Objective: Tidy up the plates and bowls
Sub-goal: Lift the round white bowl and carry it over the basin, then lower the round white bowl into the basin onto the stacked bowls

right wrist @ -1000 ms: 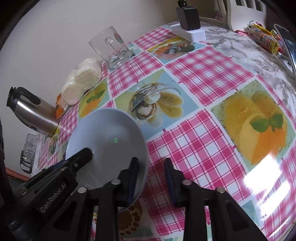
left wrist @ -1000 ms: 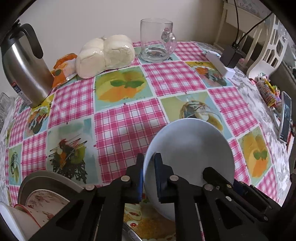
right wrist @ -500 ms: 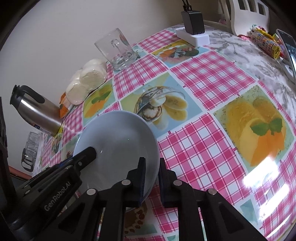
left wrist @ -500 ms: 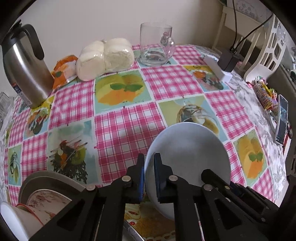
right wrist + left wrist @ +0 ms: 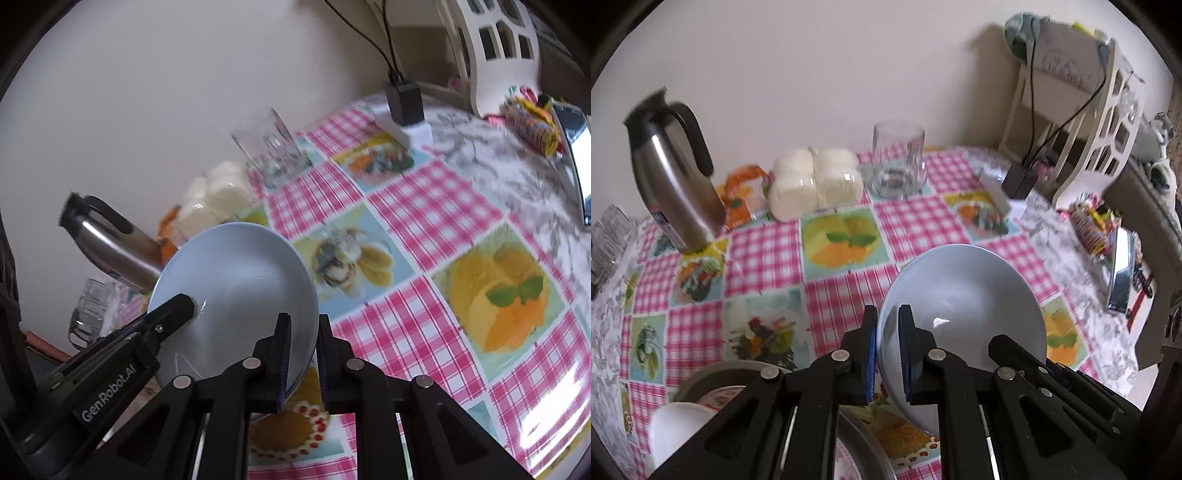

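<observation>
A pale blue bowl (image 5: pixel 964 314) is held up above the checked tablecloth, tilted, gripped on opposite rims by both grippers. My left gripper (image 5: pixel 886 339) is shut on its left rim. My right gripper (image 5: pixel 303 349) is shut on its right rim; the bowl (image 5: pixel 236 288) fills the left middle of the right wrist view. A stack of grey and patterned plates with a white bowl (image 5: pixel 713 406) sits at the lower left, under my left gripper.
A steel thermos jug (image 5: pixel 672 177), a bag of white buns (image 5: pixel 816 182) and a glass mug (image 5: pixel 897 162) stand along the wall. A charger block (image 5: pixel 1019 181), sweets and a phone (image 5: pixel 1121 273) lie at the right. A white chair (image 5: pixel 1100 129) is behind.
My right gripper closed on the bowl's rim. Both grippers have raised the bowl off the table and tilted it.
</observation>
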`<action>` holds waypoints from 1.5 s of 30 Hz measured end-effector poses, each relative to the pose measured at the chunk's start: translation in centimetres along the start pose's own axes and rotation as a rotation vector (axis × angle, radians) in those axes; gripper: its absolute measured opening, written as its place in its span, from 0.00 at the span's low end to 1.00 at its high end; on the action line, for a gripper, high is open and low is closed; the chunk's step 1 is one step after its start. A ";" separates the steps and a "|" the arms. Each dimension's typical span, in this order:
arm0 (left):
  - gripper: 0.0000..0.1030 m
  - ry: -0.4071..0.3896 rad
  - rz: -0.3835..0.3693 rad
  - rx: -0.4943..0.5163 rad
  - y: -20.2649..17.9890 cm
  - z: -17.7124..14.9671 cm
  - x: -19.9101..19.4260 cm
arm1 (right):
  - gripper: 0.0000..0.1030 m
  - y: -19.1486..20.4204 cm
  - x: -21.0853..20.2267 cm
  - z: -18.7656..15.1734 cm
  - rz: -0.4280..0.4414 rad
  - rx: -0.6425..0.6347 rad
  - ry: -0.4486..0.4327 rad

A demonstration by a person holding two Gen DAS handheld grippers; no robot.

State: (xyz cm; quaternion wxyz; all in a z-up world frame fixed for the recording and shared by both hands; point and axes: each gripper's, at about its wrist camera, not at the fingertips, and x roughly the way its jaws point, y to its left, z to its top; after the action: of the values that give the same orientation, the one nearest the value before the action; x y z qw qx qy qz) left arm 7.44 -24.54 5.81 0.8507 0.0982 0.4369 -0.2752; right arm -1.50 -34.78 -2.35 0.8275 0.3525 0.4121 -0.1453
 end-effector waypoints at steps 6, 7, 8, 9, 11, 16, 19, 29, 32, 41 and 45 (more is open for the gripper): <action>0.10 -0.081 0.015 -0.016 1.1 0.4 -4.1 | 0.14 2.9 -3.2 0.5 0.047 -0.043 -0.064; 0.10 -0.095 0.019 -0.017 1.5 0.5 -5.0 | 0.14 3.3 -3.7 0.5 0.064 -0.047 -0.069; 0.10 -0.105 0.021 -0.018 1.8 0.4 -5.6 | 0.14 3.7 -4.1 0.5 0.083 -0.047 -0.075; 0.10 -0.113 0.022 -0.020 2.1 0.4 -6.1 | 0.14 4.0 -4.3 0.5 0.096 -0.050 -0.079; 0.10 -0.132 0.027 -0.026 2.7 0.4 -7.2 | 0.14 4.9 -4.9 0.4 0.116 -0.064 -0.087; 0.11 -0.177 0.054 -0.045 4.5 0.1 -10.0 | 0.14 7.5 -6.2 -0.2 0.158 -0.105 -0.103; 0.12 -0.189 0.066 -0.067 5.8 -0.3 -11.1 | 0.14 8.8 -6.8 -0.7 0.180 -0.129 -0.112; 0.12 -0.172 0.043 -0.206 10.9 -4.1 -12.9 | 0.14 12.8 -7.0 -3.7 0.217 -0.239 -0.069; 0.13 -0.152 0.038 -0.254 12.5 -5.4 -12.8 | 0.15 14.0 -6.5 -5.2 0.204 -0.283 -0.044; 0.14 -0.091 0.039 -0.365 16.3 -8.2 -11.9 | 0.16 16.8 -4.3 -8.1 0.176 -0.388 0.030; 0.14 -0.040 0.045 -0.389 17.0 -8.9 -10.7 | 0.16 17.2 -3.0 -8.8 0.151 -0.404 0.076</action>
State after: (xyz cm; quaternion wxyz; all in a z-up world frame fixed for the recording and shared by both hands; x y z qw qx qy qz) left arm 5.76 -2.75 7.77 0.8681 -0.0638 0.4625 -0.1685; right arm 0.62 -16.53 4.34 0.8737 0.2148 0.4361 0.0159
